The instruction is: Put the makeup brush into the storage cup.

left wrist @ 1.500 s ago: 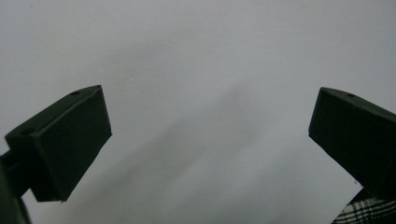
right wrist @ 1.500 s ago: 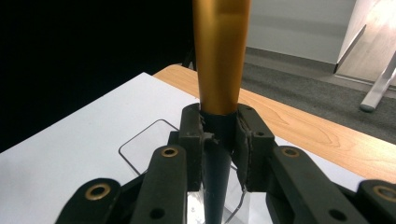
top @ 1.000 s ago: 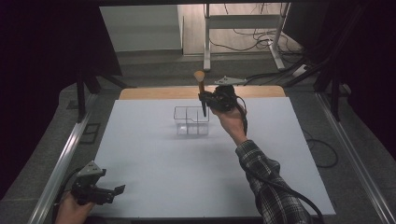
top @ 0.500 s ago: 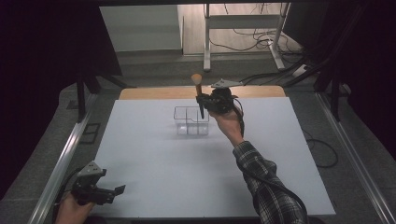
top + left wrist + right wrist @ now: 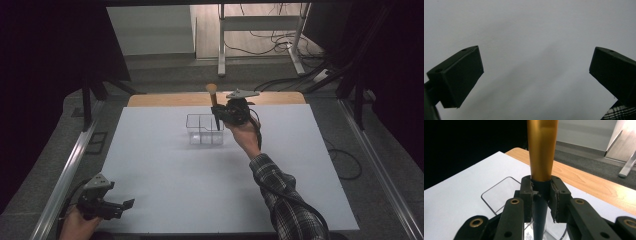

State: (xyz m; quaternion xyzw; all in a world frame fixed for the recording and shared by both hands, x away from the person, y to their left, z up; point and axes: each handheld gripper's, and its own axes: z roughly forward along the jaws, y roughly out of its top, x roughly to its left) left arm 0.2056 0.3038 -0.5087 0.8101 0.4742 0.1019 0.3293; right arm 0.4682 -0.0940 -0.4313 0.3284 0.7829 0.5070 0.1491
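A: White sheet (image 5: 200, 185) covered most of table; wood strip (image 5: 165, 99) exposed along far edge; dark surround, grey floor and cables (image 5: 260, 37) beyond.

B: Right side?

A: Right gripper (image 5: 218, 114) held up over far-centre of sheet by right hand (image 5: 245, 136), plaid sleeve (image 5: 282, 200) trailing back; jaws clenched on brush (image 5: 214, 102); grip sat on black handle just under gold ferrule (image 5: 542, 147), seen close in right gripper view; brush near upright, tan tip topmost, lower end down by clear divided box (image 5: 204, 130).

B: Inside a compartment?

A: Couldn't tell; handle end overlapped box's right rear corner in high view; right gripper view had clear box rim (image 5: 499, 192) directly below jaws, handle running down toward it; depth unclear.

B: Box position?

A: Flat on sheet, far-centre, just left of right hand; looked empty apart from possible handle end.

B: Left?

A: Left gripper (image 5: 120, 206) parked at near-left corner of sheet, held low by left hand (image 5: 75, 225); jaws spread wide, gripping nothing; left gripper view had bare white sheet between both black pads (image 5: 459, 75); scrap of plaid at lower right corner.
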